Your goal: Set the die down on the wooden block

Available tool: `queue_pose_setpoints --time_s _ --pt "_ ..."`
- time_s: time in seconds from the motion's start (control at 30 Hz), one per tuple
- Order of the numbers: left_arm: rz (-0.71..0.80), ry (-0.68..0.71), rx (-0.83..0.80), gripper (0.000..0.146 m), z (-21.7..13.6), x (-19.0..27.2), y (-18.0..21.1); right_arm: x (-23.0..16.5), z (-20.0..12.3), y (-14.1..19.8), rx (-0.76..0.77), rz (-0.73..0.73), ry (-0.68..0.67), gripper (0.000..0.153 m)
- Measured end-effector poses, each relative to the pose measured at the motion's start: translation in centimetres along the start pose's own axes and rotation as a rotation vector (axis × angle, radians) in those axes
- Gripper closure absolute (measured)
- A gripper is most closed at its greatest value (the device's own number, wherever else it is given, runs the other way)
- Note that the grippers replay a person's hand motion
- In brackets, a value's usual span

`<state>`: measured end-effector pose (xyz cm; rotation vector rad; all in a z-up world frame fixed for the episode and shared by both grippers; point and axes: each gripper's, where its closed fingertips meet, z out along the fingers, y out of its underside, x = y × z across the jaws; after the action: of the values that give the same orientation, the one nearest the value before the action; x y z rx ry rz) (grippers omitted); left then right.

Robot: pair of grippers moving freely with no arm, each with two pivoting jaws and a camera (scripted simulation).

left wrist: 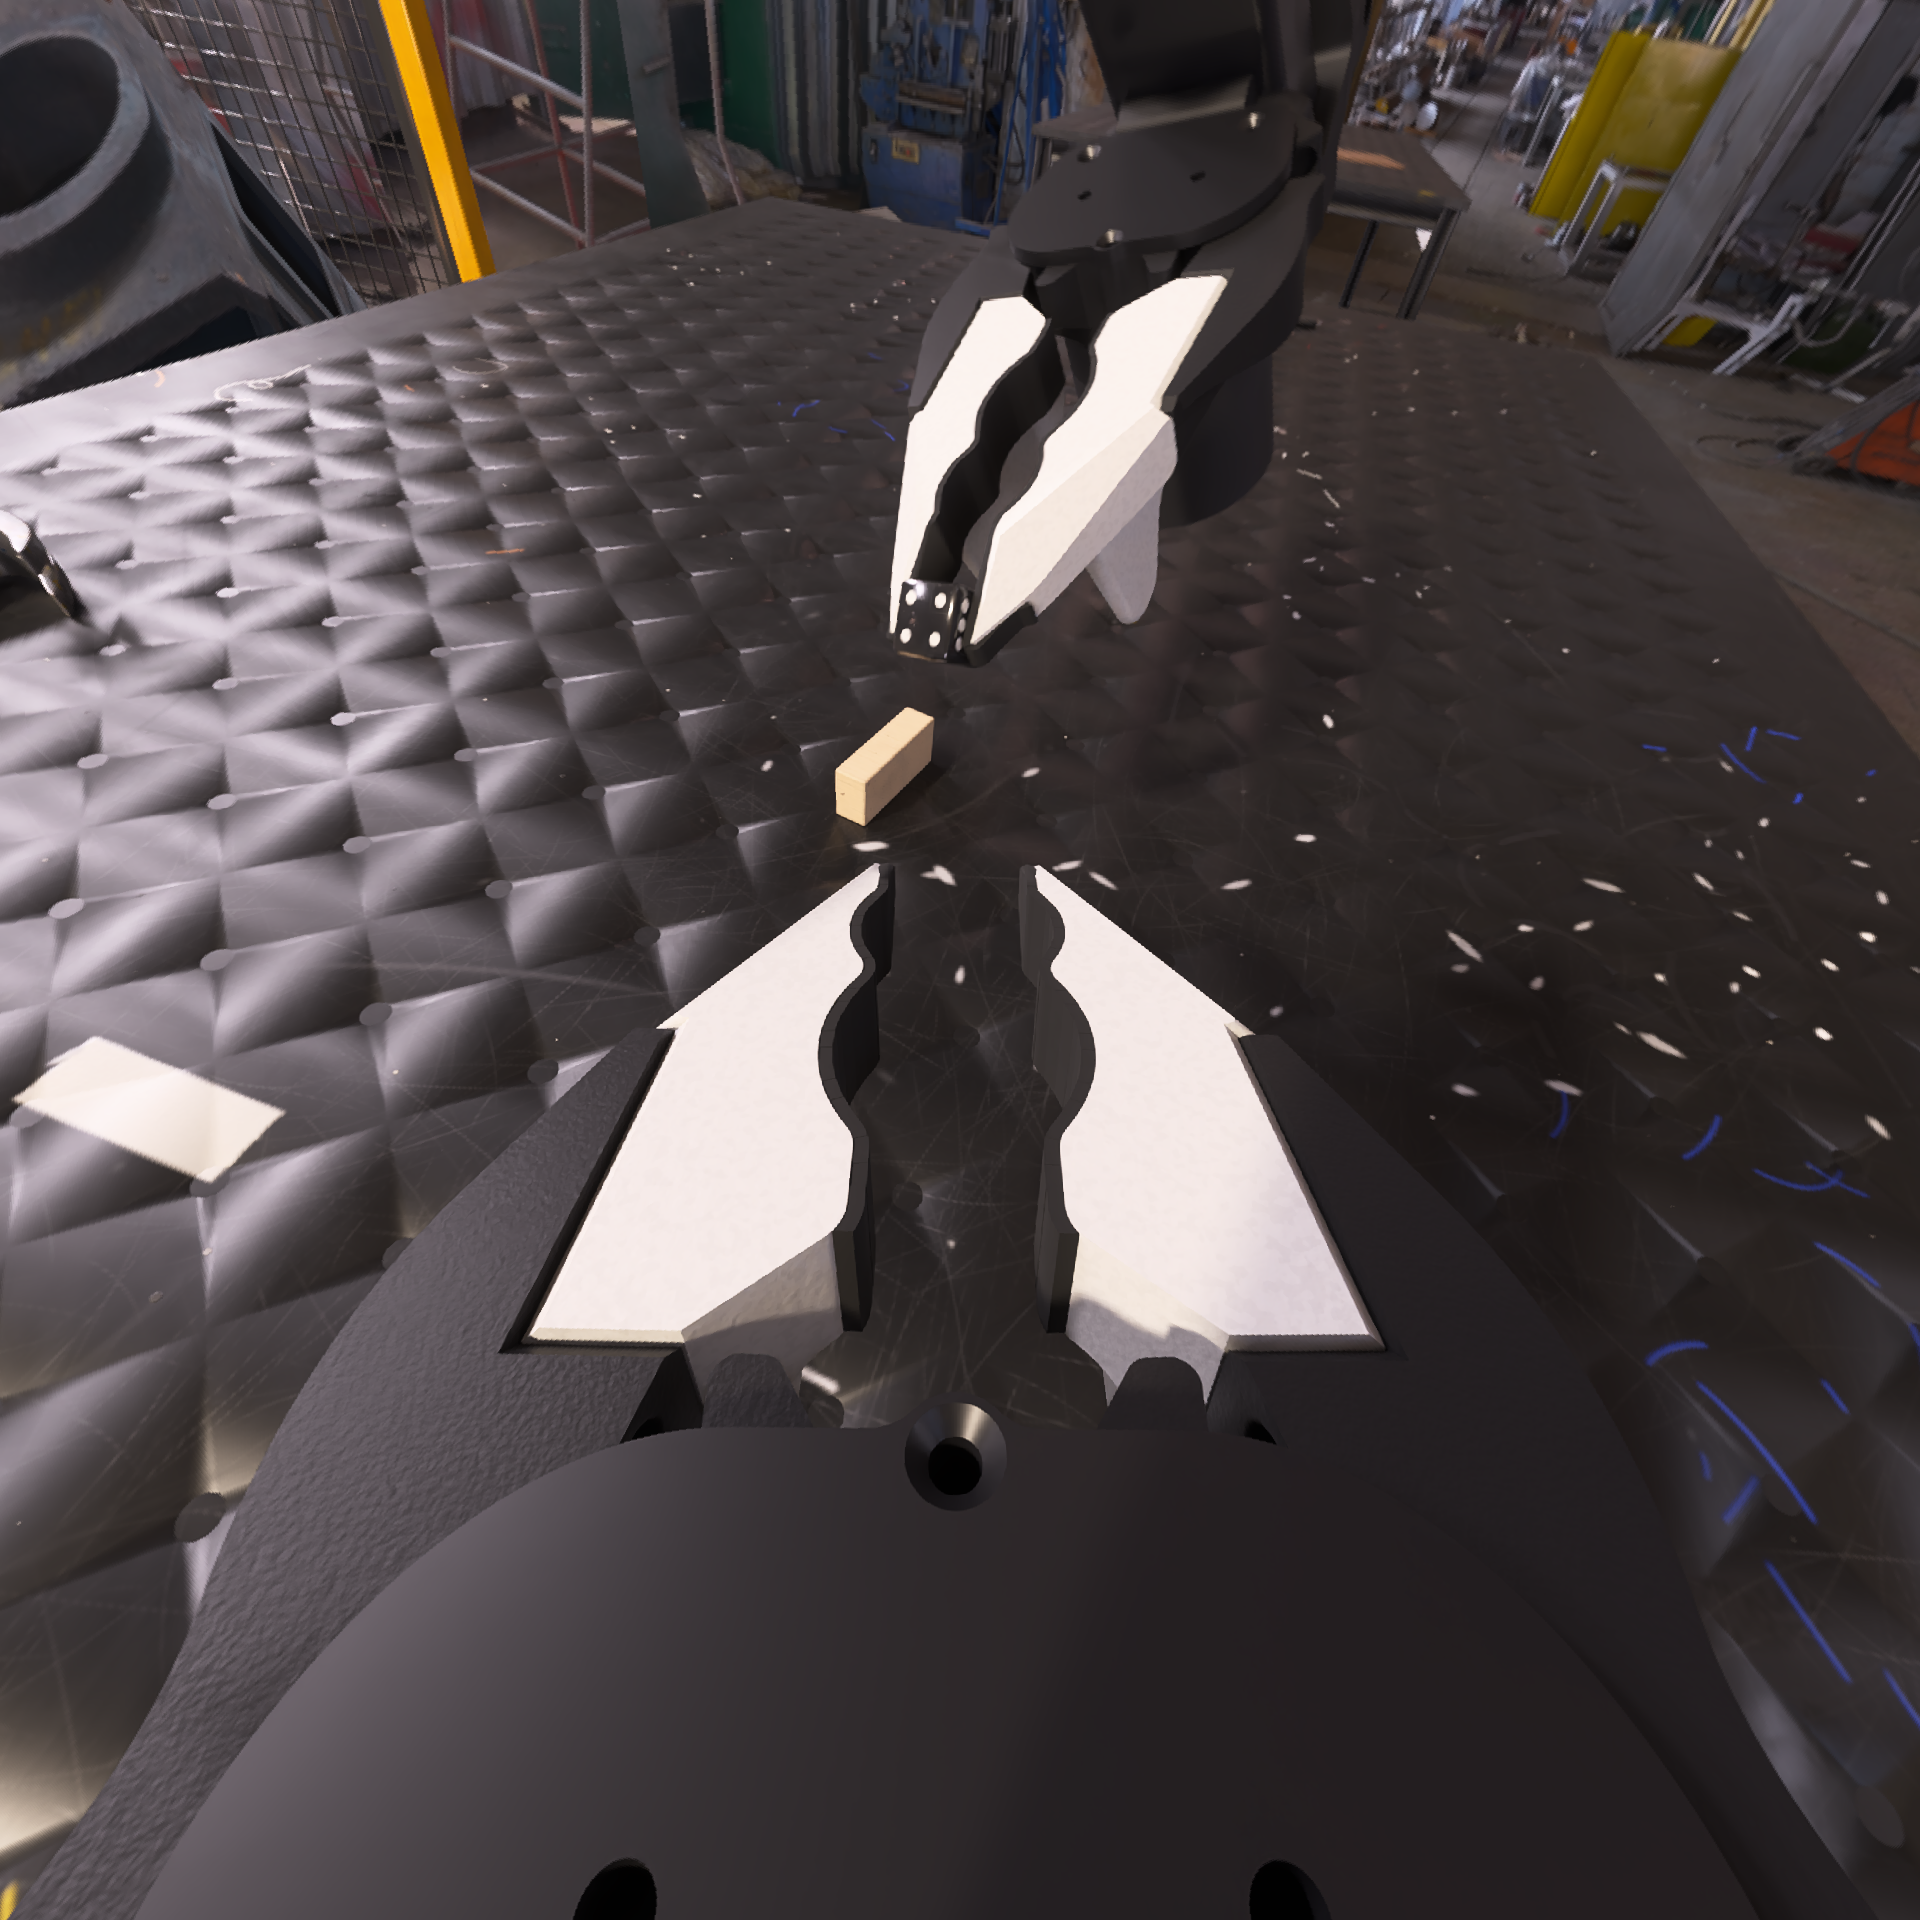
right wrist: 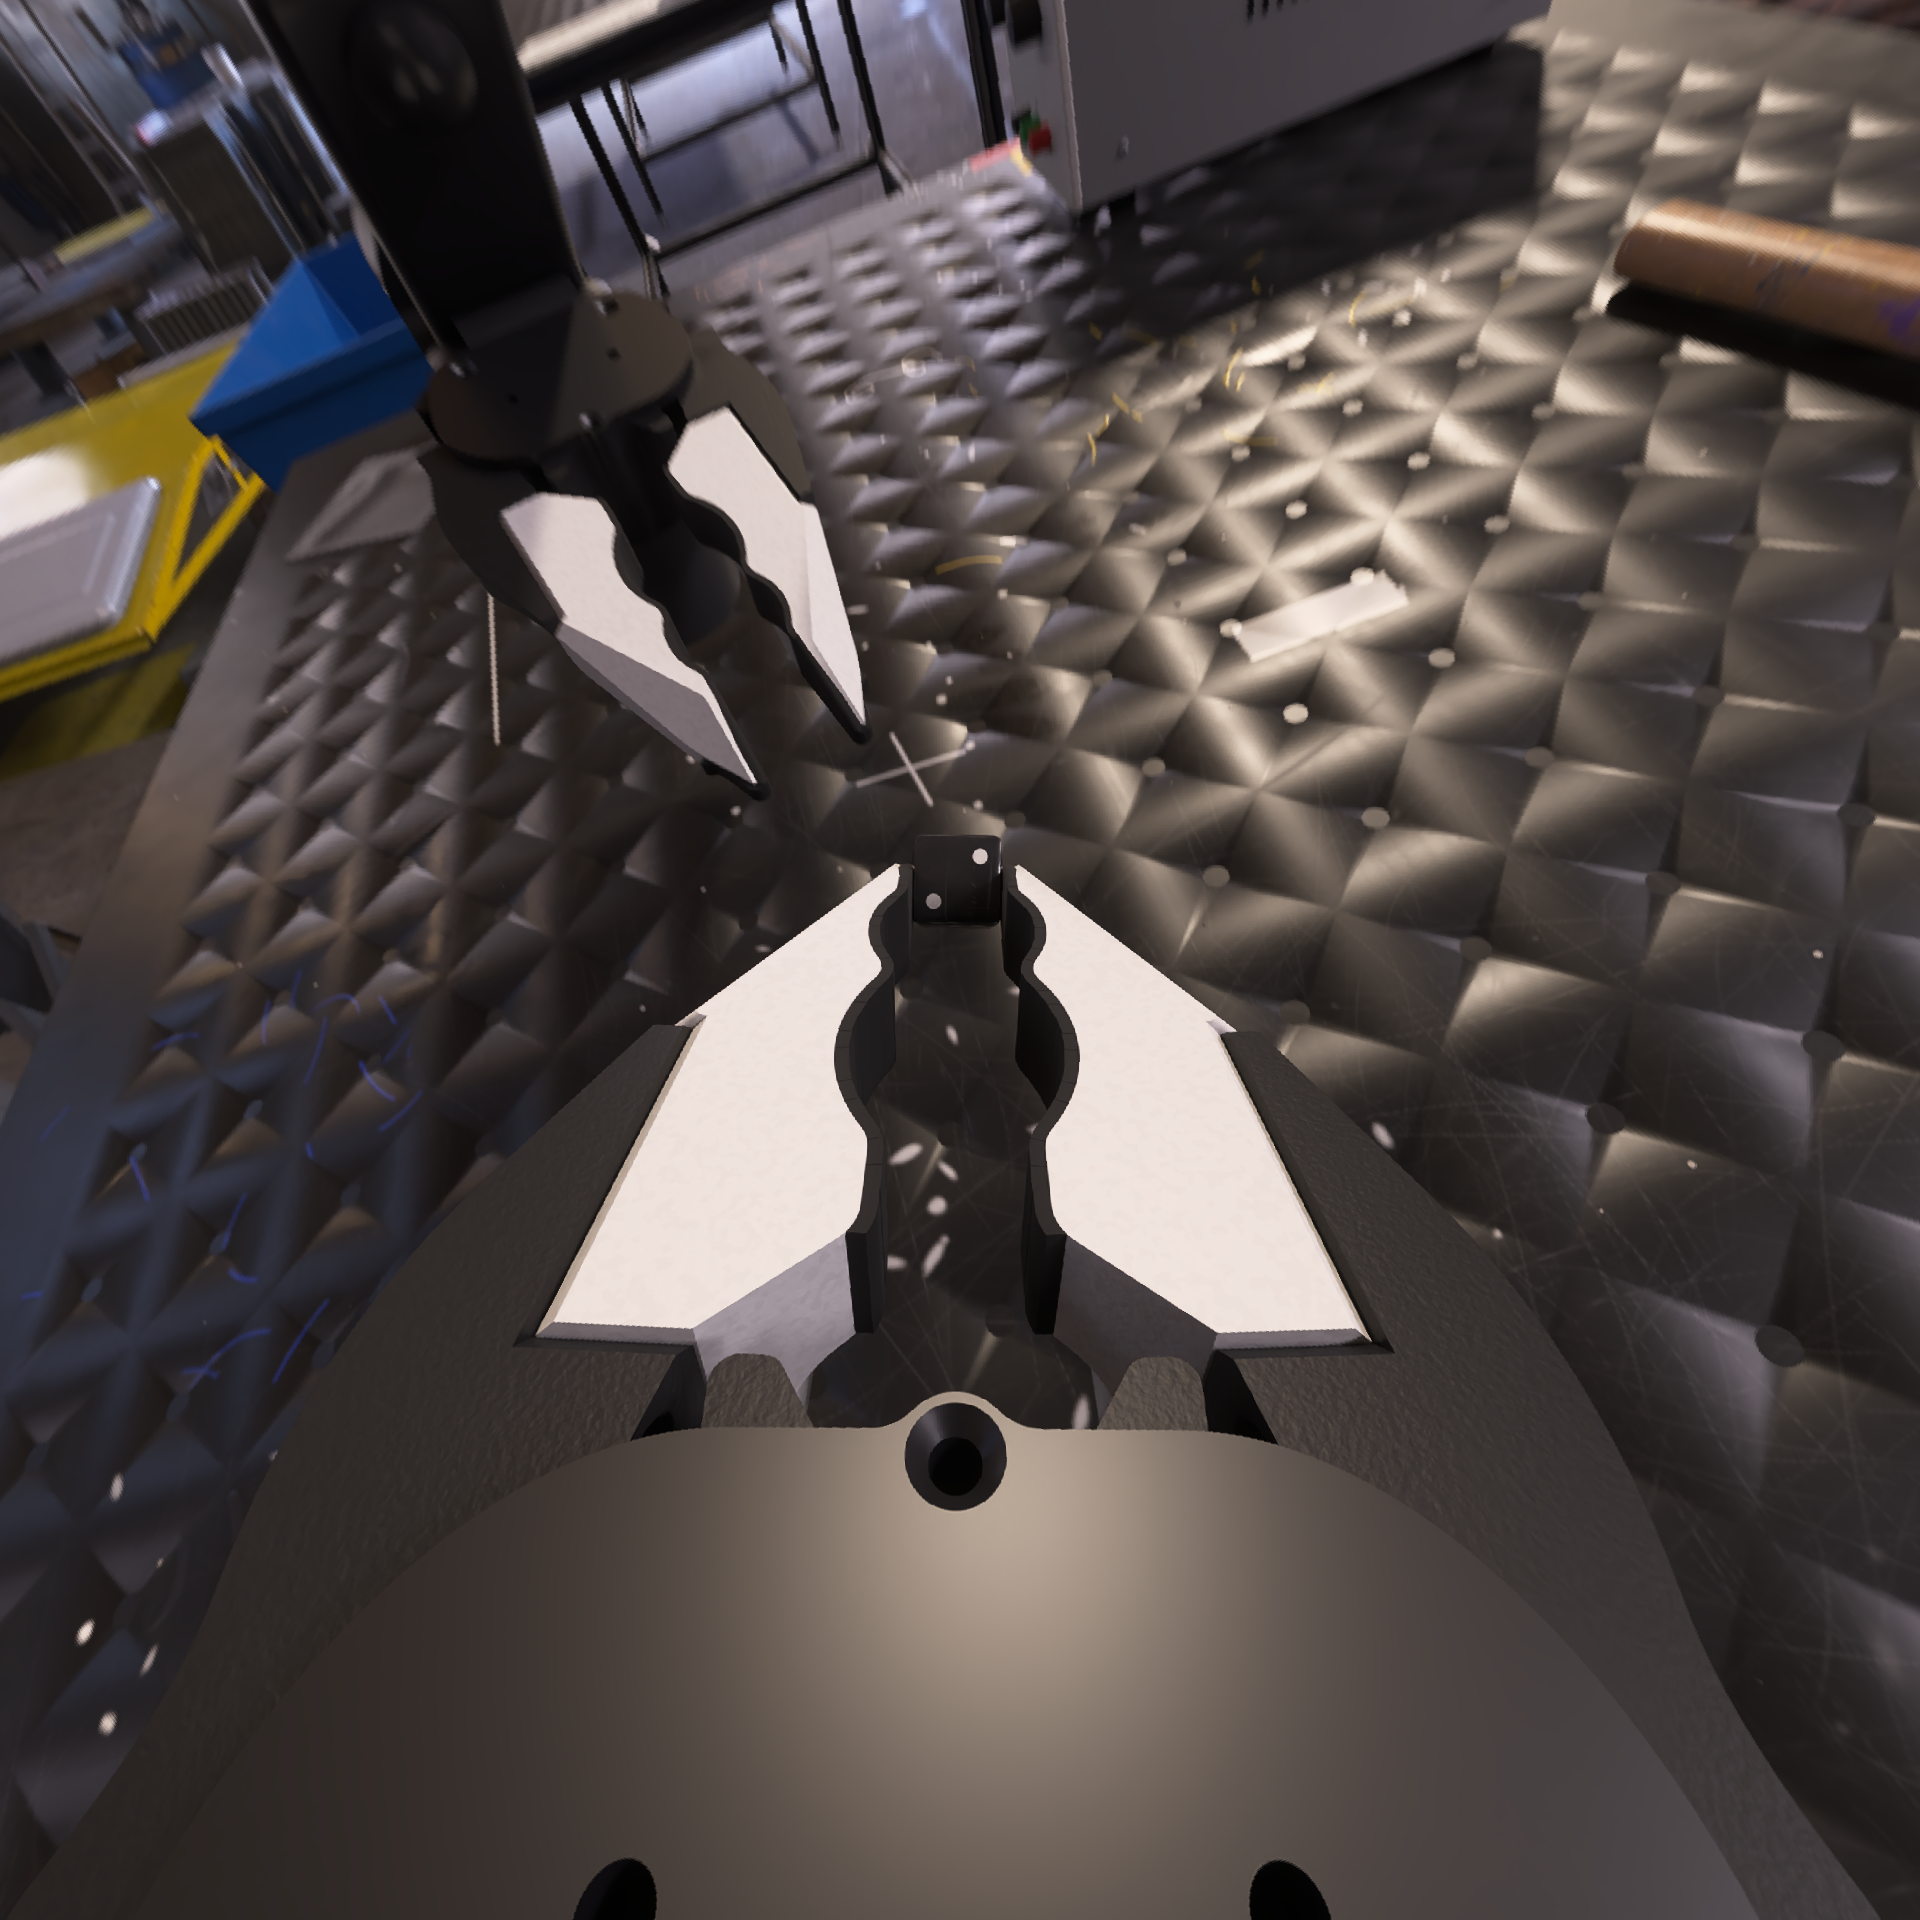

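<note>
- The right gripper [right wrist: 956, 883] has its two white fingers clamped on a small black die [right wrist: 956, 881] with white pips, pinched right at the fingertips.
- From the left wrist view, that same right gripper [left wrist: 940, 636] comes in from the far side, angled down toward the table, with the die [left wrist: 933, 621] at its tip.
- The die hangs above the dark patterned metal table [left wrist: 416, 727], beyond the far end of the wooden block [left wrist: 883, 766]; it is not on the block.
- The wooden block is a pale little bar lying flat on the table, between the two grippers and just ahead of the left one's fingertips.
- The left gripper [left wrist: 954, 878] is empty, its fingers parted with bare table showing between them.
- In the right wrist view the left gripper [right wrist: 810, 758] hovers opposite, tips pointing down and spread apart; the block cannot be made out there.
- A flat pale plate [left wrist: 151, 1107] lies on the table well off to one side in the left wrist view.
- A brown cardboard tube [right wrist: 1766, 270] rests near the table's far edge, and a blue bin [right wrist: 301, 353] sits beyond it.
</note>
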<state>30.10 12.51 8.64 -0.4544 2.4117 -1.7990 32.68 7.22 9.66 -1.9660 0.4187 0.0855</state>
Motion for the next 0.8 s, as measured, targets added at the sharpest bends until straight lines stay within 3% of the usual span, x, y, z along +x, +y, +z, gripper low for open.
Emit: queue_pose_setpoints --time_s 0.23,0.33,0.4,0.57,0.67,0.8 --pt "-0.050 0.002 0.019 0.132 0.5 -0.9 -0.7 1.4 0.6 3.6 -0.229 -0.100 0.067 0.136" --pt "0.082 -0.075 0.001 0.113 1.2 -2.3 -1.6 2.7 0.3 4.3 -0.230 -0.118 0.129 0.136" --pt "0.209 -0.084 -0.083 0.109 2.3 -2.8 -1.1 3.0 0.0 4.3 -0.211 -0.123 0.139 0.136" --pt "0.179 0.068 -0.260 0.120 5.6 -2.1 1.2 2.8 -0.5 4.6 -0.144 -0.113 0.126 0.136" --pt "0.147 0.075 -0.292 0.128 6.1 -2.4 1.7 2.4 -0.2 4.8 -0.113 -0.108 0.093 0.136" --pt "0.134 0.088 -0.353 0.127 6.4 -2.6 2.6 2.1 0.0 4.8 -0.086 -0.113 0.068 0.136"
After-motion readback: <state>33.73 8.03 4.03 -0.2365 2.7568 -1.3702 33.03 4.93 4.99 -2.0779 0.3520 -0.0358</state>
